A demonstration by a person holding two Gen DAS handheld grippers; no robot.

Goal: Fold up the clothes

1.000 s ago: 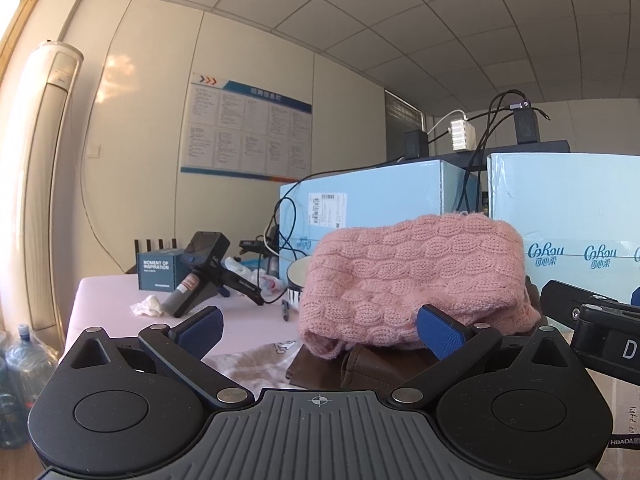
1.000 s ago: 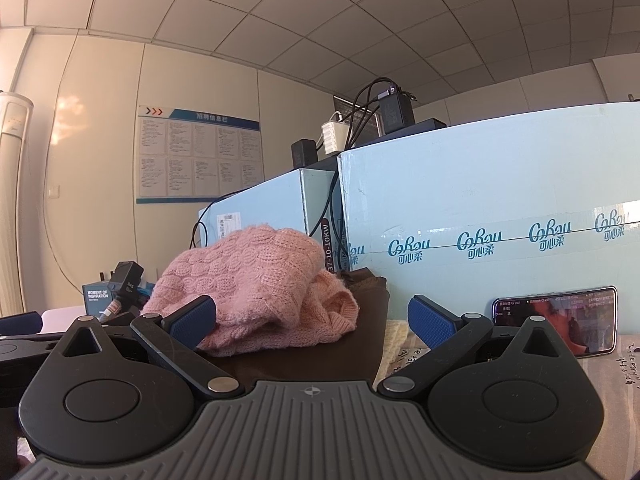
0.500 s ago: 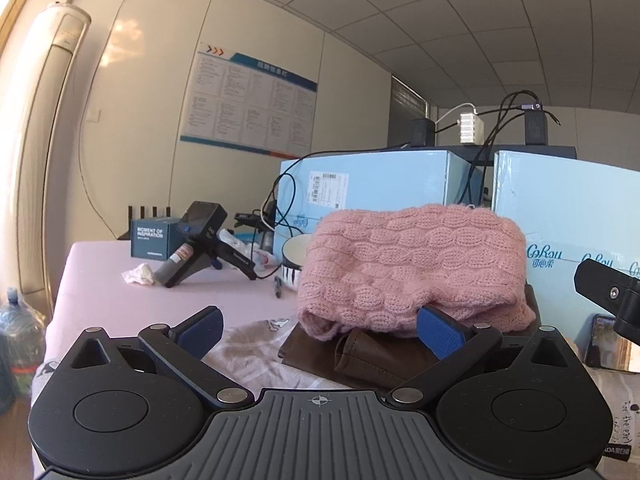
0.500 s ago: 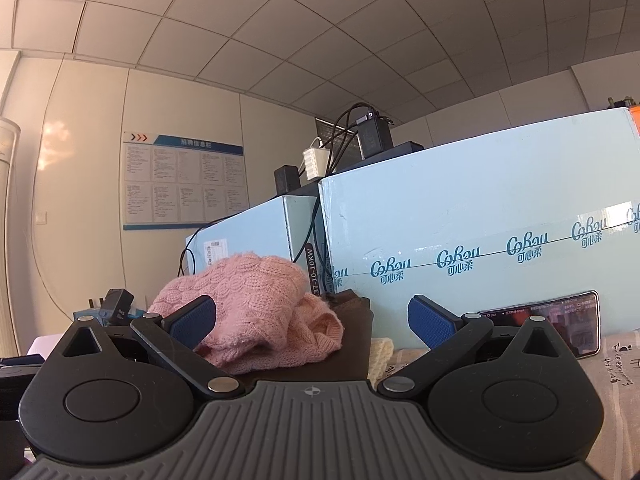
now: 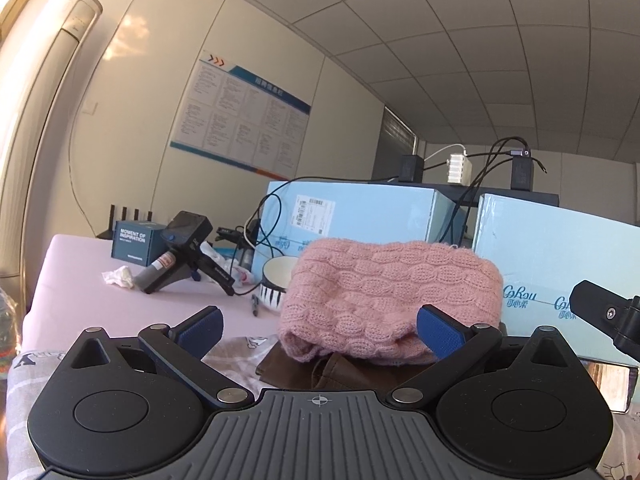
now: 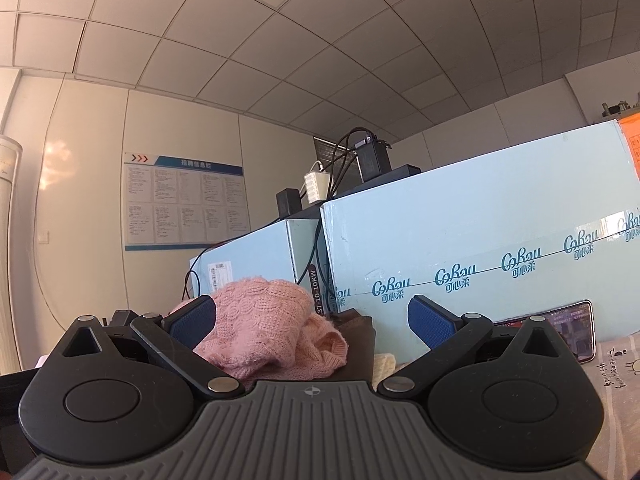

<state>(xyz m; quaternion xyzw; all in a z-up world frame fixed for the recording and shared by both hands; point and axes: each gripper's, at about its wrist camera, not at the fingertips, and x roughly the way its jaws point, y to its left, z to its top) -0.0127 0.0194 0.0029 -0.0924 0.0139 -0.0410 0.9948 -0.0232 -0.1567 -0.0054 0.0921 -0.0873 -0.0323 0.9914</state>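
Note:
A folded pink knitted sweater (image 5: 394, 296) lies on top of a folded brown garment (image 5: 320, 372) on the table. In the right wrist view the sweater (image 6: 264, 320) sits left of centre, with the brown garment (image 6: 358, 344) beside and under it. My left gripper (image 5: 318, 330) is open and empty, a short way in front of the pile. My right gripper (image 6: 312, 320) is open and empty, also short of the pile. The right gripper's body (image 5: 600, 312) shows at the right edge of the left wrist view.
Light blue cardboard boxes (image 6: 480, 256) stand right behind the pile. A phone (image 6: 568, 332) leans against them at the right. A bowl (image 5: 276, 284), a black handheld device (image 5: 180, 252), a dark box (image 5: 134, 244) and a crumpled tissue (image 5: 118, 278) lie at the left on the pink tablecloth (image 5: 80, 280). A patterned cloth (image 5: 236, 356) covers the near table.
Both grippers have tilted upward and drawn back a little, so the pile sits lower in both views and more ceiling shows. Both jaws stay open.

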